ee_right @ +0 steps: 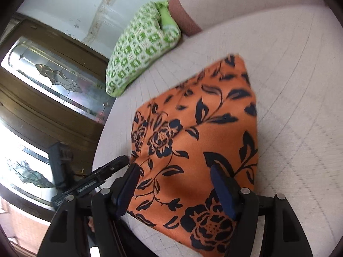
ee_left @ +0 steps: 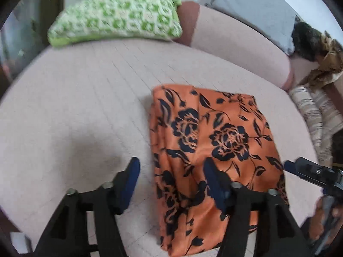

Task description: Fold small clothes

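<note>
**Folded orange cloth on the bed, both grippers open above it**

While the orange cloth [ee_left: 214, 150] with dark flowers lies folded into a rough rectangle on the pale quilted bed [ee_left: 75, 107], the left gripper [ee_left: 171, 171] hangs over its left edge, fingers wide apart and holding nothing. The right gripper [ee_right: 174, 177] is above the cloth's near end, its fingers spread wide too, nothing pinched between them. A green and white pillow [ee_left: 115, 12] lies at the far end of the bed, well apart from the cloth.
</note>
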The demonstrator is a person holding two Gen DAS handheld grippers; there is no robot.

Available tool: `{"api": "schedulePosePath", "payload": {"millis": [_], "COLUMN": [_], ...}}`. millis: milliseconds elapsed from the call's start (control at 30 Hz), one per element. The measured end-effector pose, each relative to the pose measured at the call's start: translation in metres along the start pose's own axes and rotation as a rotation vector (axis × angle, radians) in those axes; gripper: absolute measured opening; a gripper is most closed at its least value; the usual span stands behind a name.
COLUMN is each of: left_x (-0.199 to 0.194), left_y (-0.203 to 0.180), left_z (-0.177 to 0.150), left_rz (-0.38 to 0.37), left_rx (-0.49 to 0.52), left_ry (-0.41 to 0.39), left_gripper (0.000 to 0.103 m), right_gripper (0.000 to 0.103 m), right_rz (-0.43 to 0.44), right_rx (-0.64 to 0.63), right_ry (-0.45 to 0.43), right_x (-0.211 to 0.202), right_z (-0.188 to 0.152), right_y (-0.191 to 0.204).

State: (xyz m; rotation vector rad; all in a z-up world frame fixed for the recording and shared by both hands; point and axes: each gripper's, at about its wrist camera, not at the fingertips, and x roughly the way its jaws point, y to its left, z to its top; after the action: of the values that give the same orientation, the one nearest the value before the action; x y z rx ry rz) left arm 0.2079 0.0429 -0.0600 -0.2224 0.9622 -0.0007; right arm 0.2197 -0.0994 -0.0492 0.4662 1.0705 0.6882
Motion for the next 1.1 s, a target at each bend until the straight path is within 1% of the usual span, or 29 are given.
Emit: {"api": "schedulePosePath", "payload": {"millis": [33,133,200,267,367,467,533,600,700,733,767,800,867,933,967,1033,1100], "left_x": [-0.005,-0.015,-0.021,-0.022,-0.026,-0.029,-0.030,-0.029,-0.025,-0.022,-0.020,-0.016,-0.005,0.007,0.013,0.026,0.040], "left_y": [-0.001,0.001,0.007,0.005,0.005,0.004,0.003,0.003,0.007,0.011,0.016,0.022,0.037,0.047,0.050,0.054,0.055], "left_z": [-0.002,-0.008,-0.011,-0.014,-0.015,-0.016,-0.015,-0.014,-0.013,-0.011,-0.010,-0.008,-0.003,0.000,0.002,0.003,0.001], "left_rz": [0.011,0.041,0.045,0.061,0.064,0.077,0.083,0.086,0.057,0.040,0.027,0.012,-0.032,-0.076,-0.099,-0.115,-0.095], "left_rx": [0.009,0.020,0.018,0.020,0.022,0.027,0.025,0.025,0.016,0.004,-0.008,-0.027,-0.084,-0.119,-0.129,-0.135,-0.143], "left_ry": [-0.013,-0.017,-0.018,-0.022,-0.021,-0.026,-0.031,-0.034,-0.025,-0.019,-0.014,-0.012,0.000,0.029,0.046,0.064,0.115], "left_gripper": [0.064,0.064,0.064,0.064,0.065,0.065,0.070,0.071,0.071,0.072,0.076,0.079,0.079,0.079,0.079,0.079,0.079], "right_gripper": [0.072,0.072,0.072,0.072,0.072,0.072,0.072,0.072,0.074,0.074,0.074,0.074,0.074,0.075,0.075,0.076,0.077], "right_rz": [-0.011,-0.035,-0.045,-0.053,-0.059,-0.063,-0.064,-0.061,-0.063,-0.066,-0.069,-0.069,-0.058,-0.049,-0.047,-0.038,-0.067], "right_rx": [-0.007,-0.008,0.012,0.042,0.083,0.095,0.101,0.106,0.113,0.116,0.118,0.119,0.127,0.144,0.152,0.162,0.176], "right_ry": [-0.009,-0.021,-0.024,-0.027,-0.041,-0.052,-0.060,-0.068,-0.073,-0.070,-0.065,-0.063,-0.060,-0.046,-0.036,-0.014,0.056], "right_x": [-0.004,-0.016,-0.021,-0.025,-0.033,-0.039,-0.042,-0.043,-0.041,-0.039,-0.036,-0.033,-0.026,-0.015,-0.007,0.009,0.035], "right_z": [-0.002,-0.014,-0.020,-0.027,-0.035,-0.037,-0.036,-0.033,-0.025,-0.022,-0.017,-0.013,-0.002,0.010,0.017,0.026,0.031], "right_y": [0.001,0.000,-0.006,-0.014,-0.027,-0.033,-0.036,-0.039,-0.044,-0.045,-0.048,-0.050,-0.055,-0.061,-0.063,-0.067,-0.072]}}
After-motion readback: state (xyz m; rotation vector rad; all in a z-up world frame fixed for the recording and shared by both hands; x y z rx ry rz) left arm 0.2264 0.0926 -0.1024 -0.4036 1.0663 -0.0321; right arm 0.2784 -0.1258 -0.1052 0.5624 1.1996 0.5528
